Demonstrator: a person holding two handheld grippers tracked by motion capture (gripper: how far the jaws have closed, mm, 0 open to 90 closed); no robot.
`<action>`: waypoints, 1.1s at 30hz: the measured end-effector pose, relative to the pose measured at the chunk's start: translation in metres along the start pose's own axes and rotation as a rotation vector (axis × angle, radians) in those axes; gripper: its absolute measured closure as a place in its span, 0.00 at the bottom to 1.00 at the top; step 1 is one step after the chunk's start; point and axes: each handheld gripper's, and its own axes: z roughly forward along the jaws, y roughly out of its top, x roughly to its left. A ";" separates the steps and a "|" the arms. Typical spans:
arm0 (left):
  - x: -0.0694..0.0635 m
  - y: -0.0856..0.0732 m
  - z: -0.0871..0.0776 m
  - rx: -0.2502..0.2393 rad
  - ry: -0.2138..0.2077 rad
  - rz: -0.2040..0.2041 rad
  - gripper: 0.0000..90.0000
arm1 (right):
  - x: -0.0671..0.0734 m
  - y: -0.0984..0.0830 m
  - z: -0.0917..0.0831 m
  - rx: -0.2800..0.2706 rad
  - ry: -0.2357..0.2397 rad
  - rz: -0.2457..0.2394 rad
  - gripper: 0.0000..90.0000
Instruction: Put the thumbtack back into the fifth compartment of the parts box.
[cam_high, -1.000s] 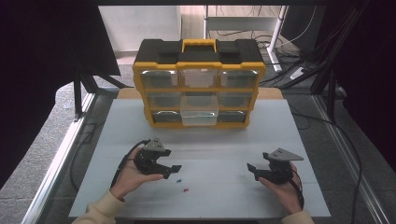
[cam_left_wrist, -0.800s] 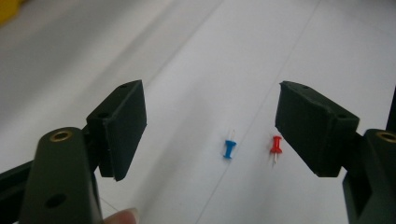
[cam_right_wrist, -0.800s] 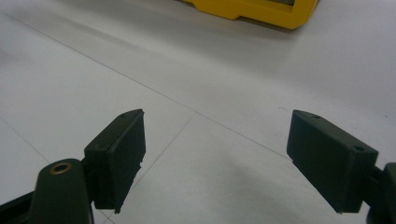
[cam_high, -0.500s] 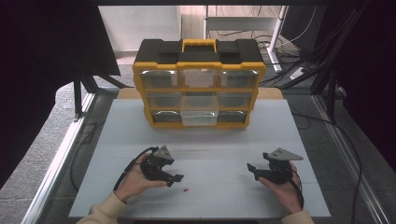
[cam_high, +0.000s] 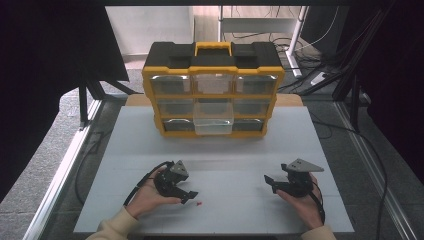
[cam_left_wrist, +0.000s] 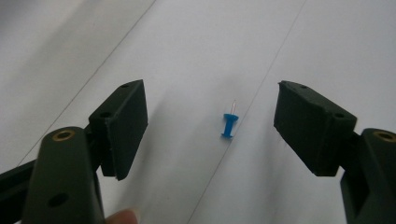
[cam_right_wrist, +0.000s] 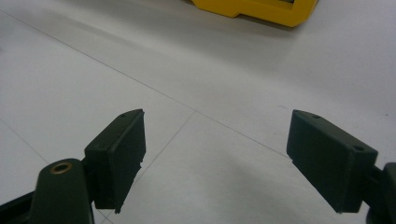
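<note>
A white table (cam_high: 215, 150) stands in a dim room with dark drapes on both sides and loose cables on the grey floor behind it. At the far edge of the table sits a yellow and black parts box (cam_high: 213, 90) with a yellow handle on top and three rows of clear drawers; the middle drawer (cam_high: 213, 123) of the bottom row is pulled out toward the person. In the high view the left gripper (cam_high: 188, 195) rests low over the near left part of the table, held in the person's left hand (cam_high: 147, 195), its jaws pointing to the right and toward the near edge. Just beside its tips lies a small red speck (cam_high: 200, 203) on the table, too small to make out. In the left gripper view the jaws are spread wide apart and grip nothing; between them, on the bare table, lies a blue push pin (cam_left_wrist: 229, 125) on its side with its metal point aimed away from the camera, touching neither jaw. The right gripper (cam_high: 268, 181) is held in the right hand (cam_high: 305, 202) over the near right part of the table, well apart from the left one, its jaws pointing left. In the right gripper view its jaws are also spread wide with only bare table between them, and a corner of the yellow box shows at the top.
</note>
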 end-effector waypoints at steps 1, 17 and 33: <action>0.000 0.000 0.001 0.003 0.002 0.001 0.29 | 0.000 0.000 0.000 0.000 0.000 0.001 0.22; -0.011 0.004 0.012 0.066 0.040 0.091 0.60 | 0.000 0.000 -0.002 -0.013 -0.002 -0.003 0.23; -0.012 0.002 0.010 0.062 -0.008 0.088 0.92 | 0.000 0.000 -0.003 -0.020 -0.004 -0.007 0.23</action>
